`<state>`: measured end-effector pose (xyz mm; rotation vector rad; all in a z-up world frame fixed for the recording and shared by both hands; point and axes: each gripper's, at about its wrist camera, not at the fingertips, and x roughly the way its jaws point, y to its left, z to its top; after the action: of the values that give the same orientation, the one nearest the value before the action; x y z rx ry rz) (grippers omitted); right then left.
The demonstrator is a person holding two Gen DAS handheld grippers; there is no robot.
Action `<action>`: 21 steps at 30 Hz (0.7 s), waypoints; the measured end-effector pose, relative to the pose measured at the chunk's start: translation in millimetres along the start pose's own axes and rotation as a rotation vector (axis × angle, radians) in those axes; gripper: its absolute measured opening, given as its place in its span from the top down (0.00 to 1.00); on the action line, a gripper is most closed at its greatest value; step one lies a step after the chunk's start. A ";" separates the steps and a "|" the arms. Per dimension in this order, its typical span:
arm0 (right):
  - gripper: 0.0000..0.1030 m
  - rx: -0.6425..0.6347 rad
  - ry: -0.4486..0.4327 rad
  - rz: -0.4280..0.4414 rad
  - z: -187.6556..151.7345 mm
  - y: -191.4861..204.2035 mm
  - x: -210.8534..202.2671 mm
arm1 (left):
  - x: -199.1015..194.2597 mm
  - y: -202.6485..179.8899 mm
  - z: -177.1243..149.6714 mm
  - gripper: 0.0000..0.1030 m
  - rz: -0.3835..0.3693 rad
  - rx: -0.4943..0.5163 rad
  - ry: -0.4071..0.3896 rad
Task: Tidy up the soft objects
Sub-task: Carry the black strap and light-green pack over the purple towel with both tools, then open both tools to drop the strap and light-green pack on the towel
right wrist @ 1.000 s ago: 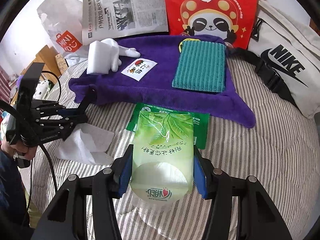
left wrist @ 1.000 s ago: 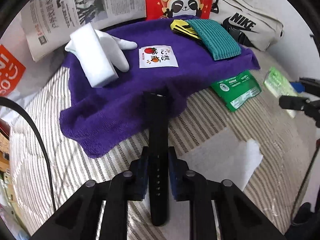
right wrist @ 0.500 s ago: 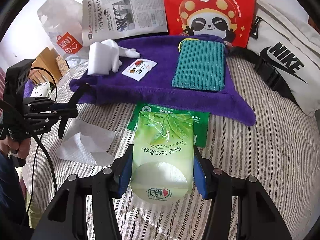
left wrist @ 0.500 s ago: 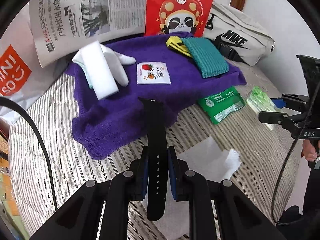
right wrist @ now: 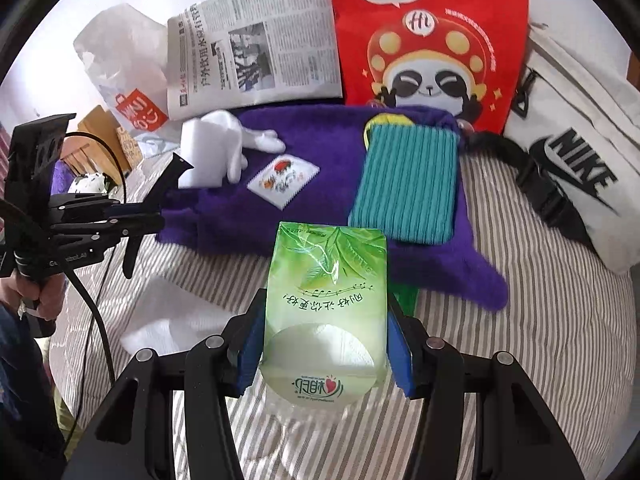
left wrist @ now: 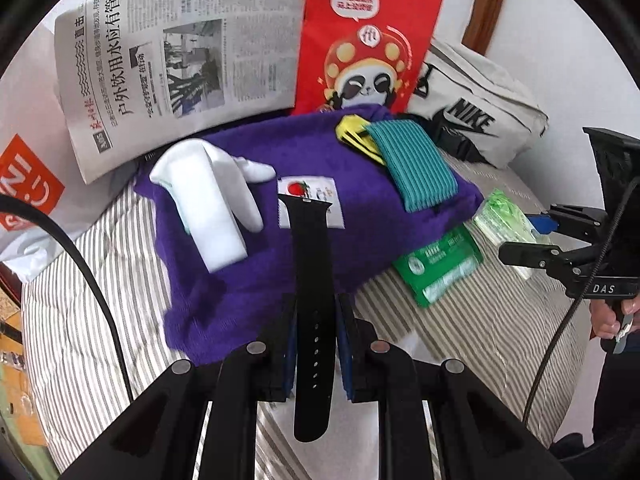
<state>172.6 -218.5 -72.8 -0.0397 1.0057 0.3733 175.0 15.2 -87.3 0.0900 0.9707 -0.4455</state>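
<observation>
Both carried things have come up off the striped bed (right wrist: 520,320) in the last second: the left tool (left wrist: 316,344), pinched tight on a long black perforated rubber watch strap (left wrist: 312,280), has risen so that the strap's far end now stands in front of the small white sachet printed with red fruit (left wrist: 336,204) instead of short of the cloth, and the right tool (right wrist: 324,344), its blue pads pressed on the sides of a translucent green plastic pack of tissues (right wrist: 326,300), has lifted a little, so the pack now overlaps the near hem of the fuzzy purple towel (right wrist: 240,208). I judge this to be the carry stage, with both soft things heading for the towel, which serves as the gathering place at the far edge of the bed. Already lying on it are a white block-shaped sponge (left wrist: 208,208) with a white glove (left wrist: 248,184) against it on the left part, the sachet in the middle, and a teal ribbed cloth pouch (left wrist: 412,168) over something yellow (left wrist: 352,132) toward the far right corner. A flat dark green packet (left wrist: 440,268) lies on the bed just beside the towel's near right edge, and a crumpled white tissue sheet (right wrist: 168,324) lies on the bed below the left tool, both not yet gathered. Of true containers, the red paper bag with a panda face (right wrist: 424,40), the white plastic shopping bag with an orange logo (right wrist: 120,60) and the cream fabric waist bag with a black logo (right wrist: 572,160) stand along the far edge; what they hold cannot be seen. A folded newspaper (left wrist: 180,56) leans beside the red bag.
</observation>
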 end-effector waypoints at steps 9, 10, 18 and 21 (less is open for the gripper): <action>0.48 0.002 -0.031 0.007 48.7 -3.9 21.5 | 10.9 16.1 47.2 0.84 -0.011 -0.001 -0.031; 0.48 0.002 -0.030 0.008 53.4 -3.9 26.2 | 13.3 17.3 51.9 0.84 -0.012 -0.003 -0.031; 0.48 -0.006 0.012 0.020 80.8 -2.0 69.7 | 54.6 25.3 74.4 0.83 -0.027 -0.020 0.009; 0.48 -0.019 0.046 0.022 83.4 -0.3 87.8 | 70.5 28.8 71.8 0.85 -0.005 -0.022 0.041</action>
<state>282.8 -176.6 -100.7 -0.0540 1.0484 0.4035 276.4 -0.9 -107.4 0.0767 1.0161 -0.4389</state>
